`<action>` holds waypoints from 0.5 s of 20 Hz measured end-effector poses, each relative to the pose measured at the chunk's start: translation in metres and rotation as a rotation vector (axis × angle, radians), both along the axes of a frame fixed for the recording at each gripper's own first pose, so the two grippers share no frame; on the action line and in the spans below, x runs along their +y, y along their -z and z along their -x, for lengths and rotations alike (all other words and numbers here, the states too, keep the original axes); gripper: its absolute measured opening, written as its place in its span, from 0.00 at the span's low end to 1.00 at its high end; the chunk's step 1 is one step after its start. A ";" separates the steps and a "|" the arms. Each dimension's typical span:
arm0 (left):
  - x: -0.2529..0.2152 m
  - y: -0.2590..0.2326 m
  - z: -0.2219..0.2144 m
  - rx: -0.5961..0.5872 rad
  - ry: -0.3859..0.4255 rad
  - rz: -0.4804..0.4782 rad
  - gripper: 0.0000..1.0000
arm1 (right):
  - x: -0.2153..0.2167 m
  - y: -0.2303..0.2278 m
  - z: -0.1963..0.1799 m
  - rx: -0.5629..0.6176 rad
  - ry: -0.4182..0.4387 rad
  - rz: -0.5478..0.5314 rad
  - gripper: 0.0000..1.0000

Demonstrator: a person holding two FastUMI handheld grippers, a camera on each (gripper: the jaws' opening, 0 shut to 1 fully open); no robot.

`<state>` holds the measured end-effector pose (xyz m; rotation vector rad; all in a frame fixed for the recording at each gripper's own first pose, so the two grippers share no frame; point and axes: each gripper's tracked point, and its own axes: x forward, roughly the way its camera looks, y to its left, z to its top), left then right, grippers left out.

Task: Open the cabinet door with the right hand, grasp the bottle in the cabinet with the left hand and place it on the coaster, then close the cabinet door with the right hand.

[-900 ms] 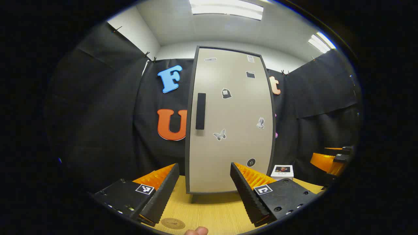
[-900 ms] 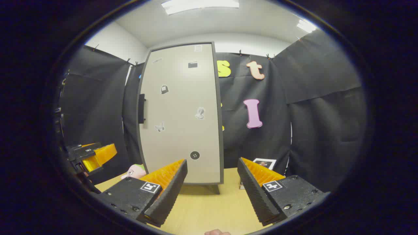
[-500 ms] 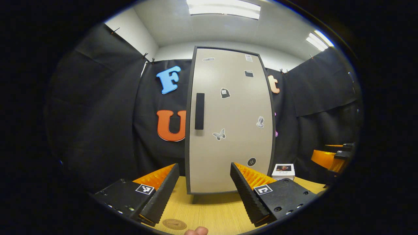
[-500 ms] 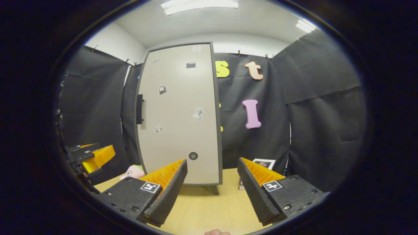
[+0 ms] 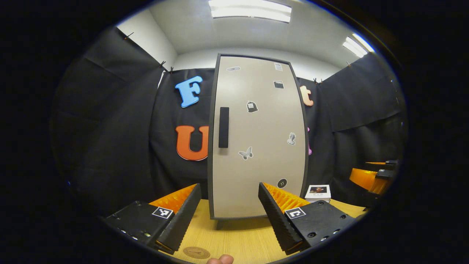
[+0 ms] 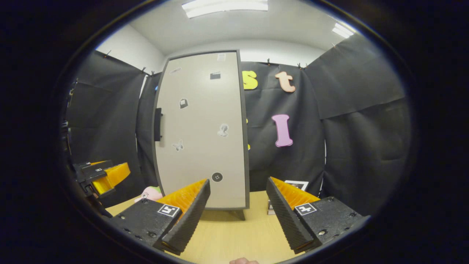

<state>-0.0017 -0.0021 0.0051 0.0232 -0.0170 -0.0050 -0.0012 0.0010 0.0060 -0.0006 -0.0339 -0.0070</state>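
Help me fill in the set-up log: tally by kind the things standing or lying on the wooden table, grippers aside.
Tall beige cabinet with dark frame: 1
Round brown coaster: 1
Small white picture box: 1
Pink plush toy: 1
Total: 4

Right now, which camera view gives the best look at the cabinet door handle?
The left gripper view: the door handle faces the camera nearly head-on, showing its whole front. The right gripper view catches the handle edge-on at the cabinet door's left edge.
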 end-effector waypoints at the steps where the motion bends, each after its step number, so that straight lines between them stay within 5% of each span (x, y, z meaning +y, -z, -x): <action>1: 0.000 0.001 0.000 0.003 0.000 -0.003 0.95 | 0.000 -0.001 0.001 -0.004 0.002 0.000 0.95; 10: 0.000 -0.002 0.003 -0.002 -0.004 -0.009 0.95 | 0.003 -0.004 0.006 -0.013 -0.016 0.003 0.95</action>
